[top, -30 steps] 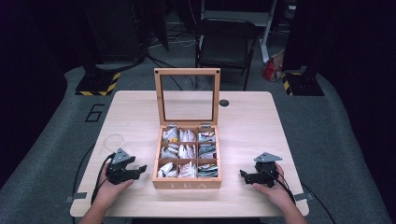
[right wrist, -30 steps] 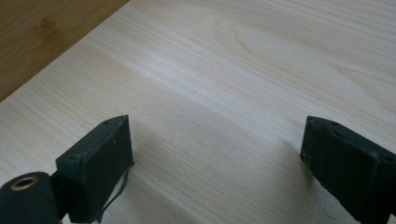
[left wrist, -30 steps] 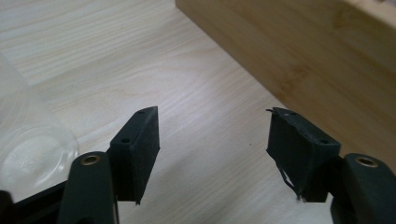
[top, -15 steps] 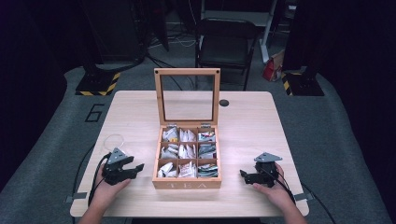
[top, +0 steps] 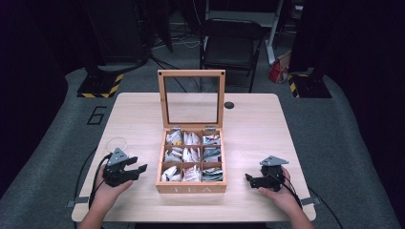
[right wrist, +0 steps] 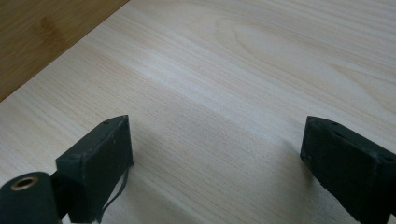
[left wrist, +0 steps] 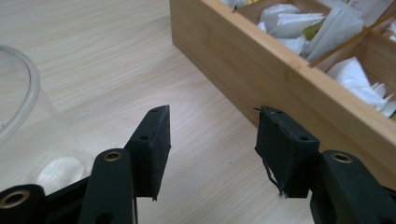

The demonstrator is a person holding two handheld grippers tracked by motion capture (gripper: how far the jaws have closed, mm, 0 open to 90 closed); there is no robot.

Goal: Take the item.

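**Two grippers flank an open tea box**

At the near edge of the wooden table (top: 248, 119), a person's hands hold a gripper on each side of the tea box (top: 191, 187), the landmark at centre. The left gripper (top: 139, 170), just left of the box's front corner, has its jaws partly spread with nothing between them; they have just been closing. A clear glass cup (left wrist: 18, 116) stands just beside it, on the side away from the box. The right gripper (top: 249, 180), near the box's right side, rests with its jaws spread wide over bare wood. Inside the box, nine compartments hold tea bags (top: 190, 155). At its far side, the glass-paned lid (top: 191, 98) stands upright. Beyond the lid's right corner lies a small dark disc (top: 229, 105). Past the table stands a black chair (top: 231, 45).
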